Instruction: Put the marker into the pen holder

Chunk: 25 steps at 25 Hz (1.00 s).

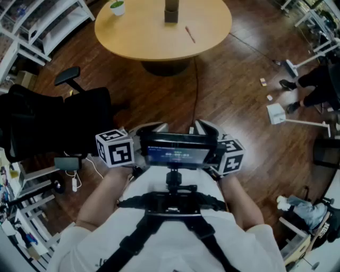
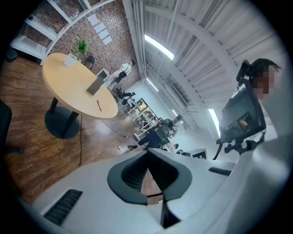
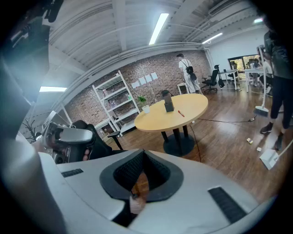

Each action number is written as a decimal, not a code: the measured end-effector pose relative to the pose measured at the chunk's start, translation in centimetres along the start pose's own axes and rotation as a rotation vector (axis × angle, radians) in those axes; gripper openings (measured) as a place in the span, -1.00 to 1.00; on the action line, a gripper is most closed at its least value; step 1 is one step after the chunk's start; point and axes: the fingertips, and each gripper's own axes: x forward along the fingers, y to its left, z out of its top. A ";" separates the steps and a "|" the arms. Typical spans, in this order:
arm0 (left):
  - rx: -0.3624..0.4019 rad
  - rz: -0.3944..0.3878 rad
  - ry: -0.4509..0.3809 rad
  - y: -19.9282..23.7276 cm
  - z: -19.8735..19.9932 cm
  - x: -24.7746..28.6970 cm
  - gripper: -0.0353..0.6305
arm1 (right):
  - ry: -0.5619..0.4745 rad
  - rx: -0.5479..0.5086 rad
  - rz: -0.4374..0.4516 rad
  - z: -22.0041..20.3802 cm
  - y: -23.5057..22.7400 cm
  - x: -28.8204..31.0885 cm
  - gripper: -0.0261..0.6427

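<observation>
Task not begun. Left gripper (image 1: 151, 128): jaws together, empty. At 12 o'clock, on the round table (image 1: 133, 32), the pen holder (image 1: 171, 11) stands; the red marker (image 1: 189, 34) lies at its 4 o'clock, apart. Right gripper (image 1: 206, 127): jaws together, empty. 2 steps remain: pick up, insert.

Left hand-held gripper (image 1: 151, 128), right hand-held gripper (image 1: 206, 126): jaws together, empty.

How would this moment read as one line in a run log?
left gripper: shut, empty | right gripper: shut, empty | marker: lying on table, apart from pen holder | pickup: not yet begun
</observation>
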 end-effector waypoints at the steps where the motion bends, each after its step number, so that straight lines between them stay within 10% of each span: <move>1: 0.003 0.003 -0.002 0.1 0.1 0.0 -0.91 | 0.001 0.000 0.000 0.0 -0.1 0.0 -0.89; 25: 0.000 0.052 -0.018 0.1 0.2 4.3 -0.91 | 0.048 0.006 0.027 0.2 -4.5 -0.9 -0.89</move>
